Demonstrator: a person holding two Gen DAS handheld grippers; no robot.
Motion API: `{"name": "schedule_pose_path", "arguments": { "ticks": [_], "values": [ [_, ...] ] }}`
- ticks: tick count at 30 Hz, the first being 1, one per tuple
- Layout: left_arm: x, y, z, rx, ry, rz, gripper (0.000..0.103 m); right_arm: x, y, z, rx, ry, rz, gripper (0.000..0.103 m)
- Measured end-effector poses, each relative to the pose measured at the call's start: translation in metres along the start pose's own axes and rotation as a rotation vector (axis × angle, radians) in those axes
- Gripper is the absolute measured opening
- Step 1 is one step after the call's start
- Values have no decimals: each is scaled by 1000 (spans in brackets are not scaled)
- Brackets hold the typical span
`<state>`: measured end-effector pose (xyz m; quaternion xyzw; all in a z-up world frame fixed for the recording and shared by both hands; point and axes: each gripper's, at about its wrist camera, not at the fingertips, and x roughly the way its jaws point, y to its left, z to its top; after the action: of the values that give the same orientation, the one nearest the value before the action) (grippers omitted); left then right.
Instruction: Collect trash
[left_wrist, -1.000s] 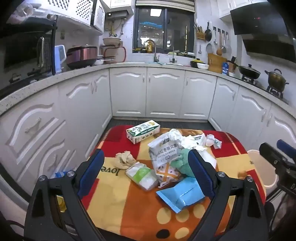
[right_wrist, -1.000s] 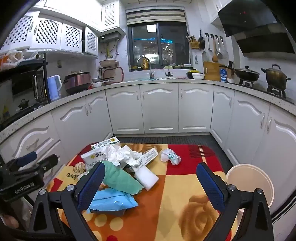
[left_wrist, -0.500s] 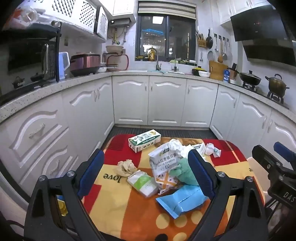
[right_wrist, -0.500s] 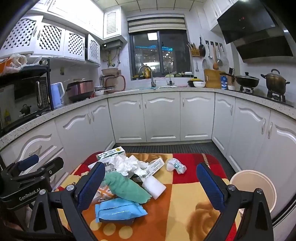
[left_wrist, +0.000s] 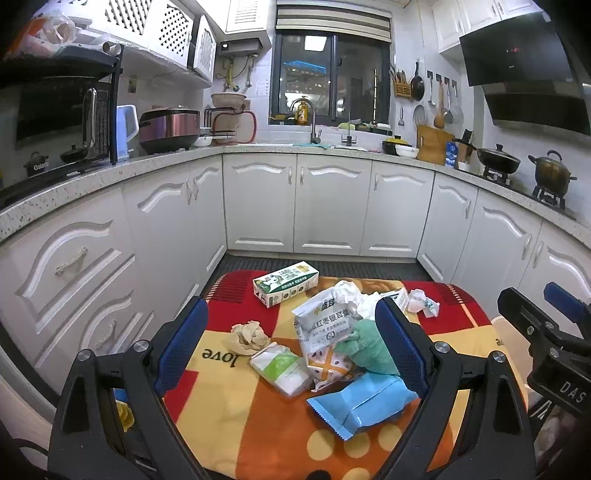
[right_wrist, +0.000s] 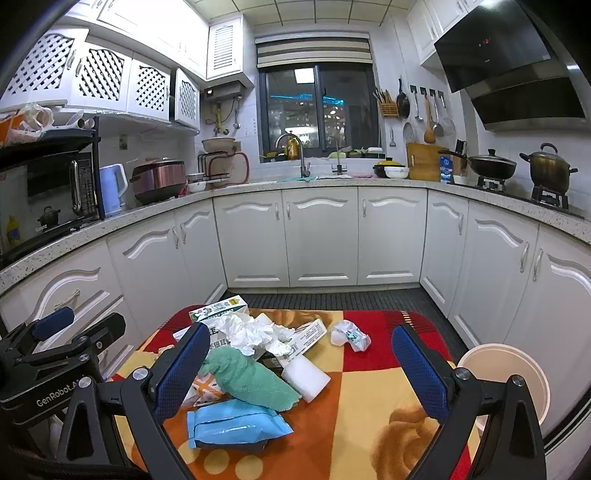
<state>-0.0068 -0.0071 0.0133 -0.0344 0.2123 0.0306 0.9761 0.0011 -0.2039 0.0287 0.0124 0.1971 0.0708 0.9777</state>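
The trash sits in a loose heap on the desk (right_wrist: 369, 424), which is draped in a patterned cloth. From the right wrist view, the heap fills the cloth's 9 to 11 o'clock part: a blue pouch (right_wrist: 236, 426) nearest us, a green rag (right_wrist: 251, 380) lying on it, a white block (right_wrist: 306, 380) just beside the rag, crumpled tissue (right_wrist: 251, 334) on top of flat packets, and a carton (right_wrist: 218, 308) at the far edge. One small wad (right_wrist: 349, 338) lies apart at 12 o'clock.

In the left wrist view we also see a brown wad (left_wrist: 247, 336) and a green-white packet (left_wrist: 282, 369) at 9 o'clock of the heap, and a big white bag (left_wrist: 327, 323) propped over it.

The bin (right_wrist: 506, 380) stands off the desk's edge at 3 o'clock, low and open-mouthed; we judge it is there so pieces can be dropped straight in by the nearer hand.

Our left gripper (left_wrist: 291, 350) hangs above the heap with its jaws wide apart and nothing between them. Our right gripper (right_wrist: 301, 373) does the same, jaws spread and empty. We judge both are poised high to pick a first piece; nothing seems collected yet. Overlapping pieces may drag neighbours along, so the lone wad or the top tissue looks easiest.
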Motion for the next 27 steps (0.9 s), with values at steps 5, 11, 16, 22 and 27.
{"name": "schedule_pose_path", "arguments": {
  "ticks": [5, 11, 16, 22, 27],
  "values": [
    [5, -3, -1, -6, 6, -10, 91, 3, -3, -1, 2, 5, -5, 98],
    [8, -4, -3, -11, -3, -18, 91, 6, -8, -1, 11, 2, -13, 98],
    [7, -5, -3, -4, -17, -15, 91, 7, -11, -1, 24, 6, -12, 98],
    [8, -6, -3, -5, -13, -14, 91, 8, -13, -1, 29, 2, -17, 98],
    [8, -6, -4, -9, -17, -29, 91, 9, -14, -2, 26, 7, -24, 98]
  ]
}}
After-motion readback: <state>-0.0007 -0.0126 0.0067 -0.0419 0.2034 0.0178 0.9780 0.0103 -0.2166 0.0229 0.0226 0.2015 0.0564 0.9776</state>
